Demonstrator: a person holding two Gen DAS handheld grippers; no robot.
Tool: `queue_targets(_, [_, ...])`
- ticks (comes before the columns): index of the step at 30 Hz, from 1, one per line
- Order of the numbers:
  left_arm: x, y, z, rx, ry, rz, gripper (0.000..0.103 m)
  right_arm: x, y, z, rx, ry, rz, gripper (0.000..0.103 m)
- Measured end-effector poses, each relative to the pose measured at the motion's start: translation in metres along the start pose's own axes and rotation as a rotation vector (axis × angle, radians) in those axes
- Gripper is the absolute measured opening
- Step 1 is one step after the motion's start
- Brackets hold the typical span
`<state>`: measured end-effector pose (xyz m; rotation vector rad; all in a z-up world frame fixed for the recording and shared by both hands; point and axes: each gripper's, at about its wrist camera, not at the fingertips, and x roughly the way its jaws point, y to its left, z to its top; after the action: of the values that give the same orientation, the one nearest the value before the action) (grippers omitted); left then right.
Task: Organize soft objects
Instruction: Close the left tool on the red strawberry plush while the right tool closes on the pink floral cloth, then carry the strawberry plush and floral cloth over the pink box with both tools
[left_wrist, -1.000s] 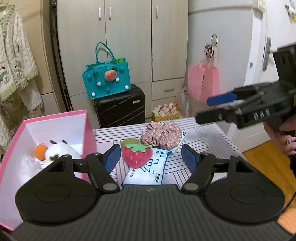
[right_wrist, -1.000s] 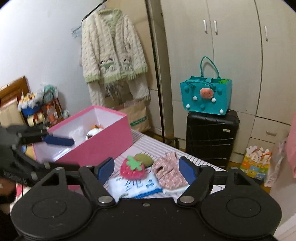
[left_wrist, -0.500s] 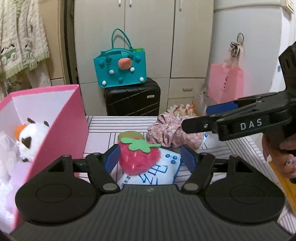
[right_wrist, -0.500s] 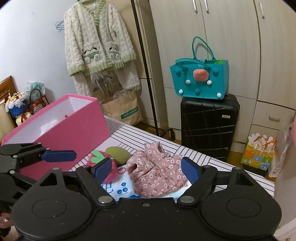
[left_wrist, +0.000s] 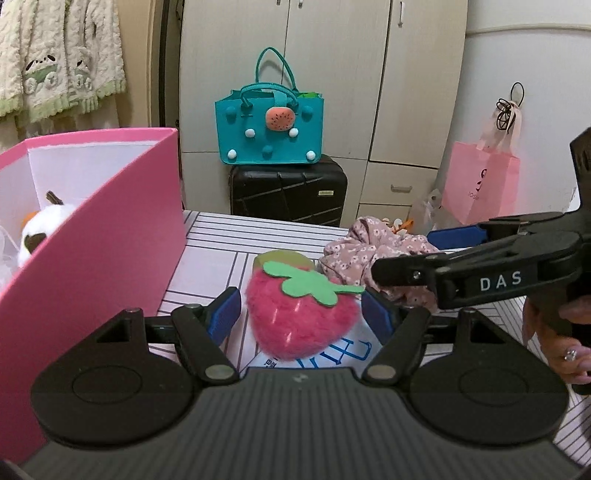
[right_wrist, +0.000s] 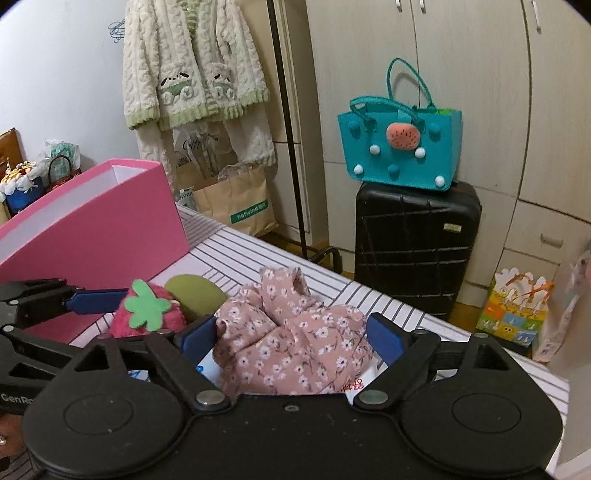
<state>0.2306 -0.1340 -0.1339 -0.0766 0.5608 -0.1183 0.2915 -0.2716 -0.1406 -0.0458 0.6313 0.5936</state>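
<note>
1. Left wrist view: your left tool is sitting with its blue pads spread, one on each side of the pink plush strawberry, and neither pad looks to be pressing into the fur. The strawberry is lying on a white packet with blue print on the striped table. An olive-green pad is peeking out just behind it.
2. In the same view, the pink box is standing close on the left, its wall rising beside your left pad. A white plush toy is lying inside it.
3. Your right tool is reaching in from the right, crossing in front of the floral cloth bundle and crowding your left tool's right pad.
4. Right wrist view: your right tool is holding its pads wide apart around the floral cloth bundle, which is filling the gap without being squeezed.
5. Here the left tool is coming in from the left, one blue pad lying just beside the strawberry; you cannot tell its spread from this side.
6. A teal bag is resting on a black suitcase beyond the table.
</note>
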Motion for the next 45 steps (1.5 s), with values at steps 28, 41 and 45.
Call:
queue_targets(28, [-0.014,0.005,-0.007,-0.032,-0.022,-0.055,0.047,-0.013,0.041,-0.017,-0.276,-0.094,-0.199,0.02])
queue_targets(41, [-0.062,0.007,-0.004,-0.05,-0.02,-0.167,0.047,-0.067,0.063,-0.022,-0.126,-0.049,-0.143,0.018])
queue_targets(45, [-0.085,0.004,-0.002,-0.02,-0.043,-0.208,0.047,-0.087,0.075,-0.027,-0.091,-0.045,-0.118,0.018])
